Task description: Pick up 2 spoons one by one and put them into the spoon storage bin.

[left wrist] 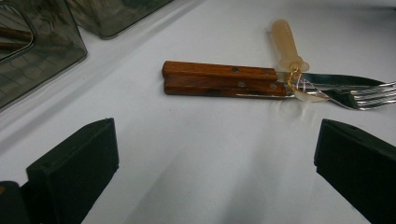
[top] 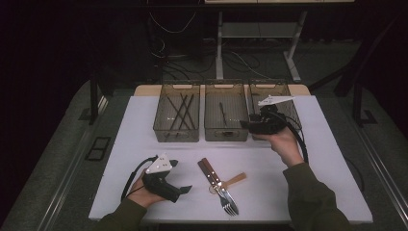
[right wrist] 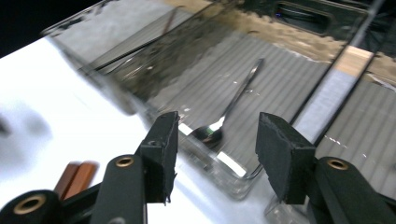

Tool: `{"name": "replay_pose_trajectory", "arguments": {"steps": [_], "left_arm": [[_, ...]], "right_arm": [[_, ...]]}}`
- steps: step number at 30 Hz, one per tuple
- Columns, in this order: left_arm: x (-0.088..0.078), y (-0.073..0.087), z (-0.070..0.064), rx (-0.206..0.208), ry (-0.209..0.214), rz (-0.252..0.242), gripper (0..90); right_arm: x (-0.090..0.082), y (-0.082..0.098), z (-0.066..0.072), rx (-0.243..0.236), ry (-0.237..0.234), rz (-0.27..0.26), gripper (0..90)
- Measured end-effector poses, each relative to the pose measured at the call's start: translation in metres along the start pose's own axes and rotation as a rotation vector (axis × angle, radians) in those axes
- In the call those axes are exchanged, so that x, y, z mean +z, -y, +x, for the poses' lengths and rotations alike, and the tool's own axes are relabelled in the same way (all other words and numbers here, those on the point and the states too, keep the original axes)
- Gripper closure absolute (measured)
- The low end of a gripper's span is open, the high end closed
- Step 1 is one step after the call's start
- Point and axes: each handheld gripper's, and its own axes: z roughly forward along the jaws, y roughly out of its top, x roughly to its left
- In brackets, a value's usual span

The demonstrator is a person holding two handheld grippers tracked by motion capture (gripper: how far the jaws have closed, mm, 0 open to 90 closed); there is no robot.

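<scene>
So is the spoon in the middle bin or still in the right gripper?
In the bin. The spoon lies flat on the middle bin floor; the right gripper hangs above it, jaws apart, nothing between them.

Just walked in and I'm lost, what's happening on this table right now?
A person is sorting cutlery into three clear bins. The right gripper hangs open over the middle bin, where a spoon lies, with nothing between its jaws. The left gripper rests open on the white table, facing two wooden-handled pieces, a fork and a pale-handled utensil yet to be sorted.
</scene>
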Motion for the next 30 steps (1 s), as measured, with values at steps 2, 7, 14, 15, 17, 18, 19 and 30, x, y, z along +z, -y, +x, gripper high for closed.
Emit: {"name": "replay_pose_trajectory", "arguments": {"steps": [2, 7, 14, 15, 17, 18, 19, 30], "left_arm": [[0.000, 0.000, 0.000, -0.002, -0.002, 0.000, 0.0], [0.000, 0.000, 0.001, 0.002, -0.005, 0.004, 0.0], [0.000, 0.000, 0.000, -0.001, -0.004, 0.006, 0.0], [0.000, 0.000, 0.000, 0.002, -0.005, 0.005, 0.0], [0.000, 0.000, 0.000, 0.003, -0.006, 0.005, 0.0], [0.000, 0.000, 0.000, 0.003, -0.006, 0.006, 0.0], [0.000, 0.000, 0.000, 0.003, -0.006, 0.006, 0.0], [0.000, 0.000, 0.000, 0.003, -0.007, 0.006, 0.0]], "right_arm": [[-0.005, 0.005, 0.004, -0.037, -0.026, 0.013, 47.0], [-0.014, 0.016, 0.011, -0.085, -0.095, 0.039, 45.8], [-0.015, 0.033, 0.023, -0.186, -0.208, 0.101, 43.1], [-0.014, 0.036, 0.026, -0.200, -0.217, 0.112, 41.6], [-0.013, 0.040, 0.030, -0.226, -0.236, 0.124, 39.6], [-0.012, 0.042, 0.031, -0.238, -0.243, 0.126, 37.9], [-0.011, 0.044, 0.033, -0.245, -0.253, 0.130, 38.4], [0.004, 0.060, 0.052, -0.388, -0.433, 0.224, 35.3]]}}
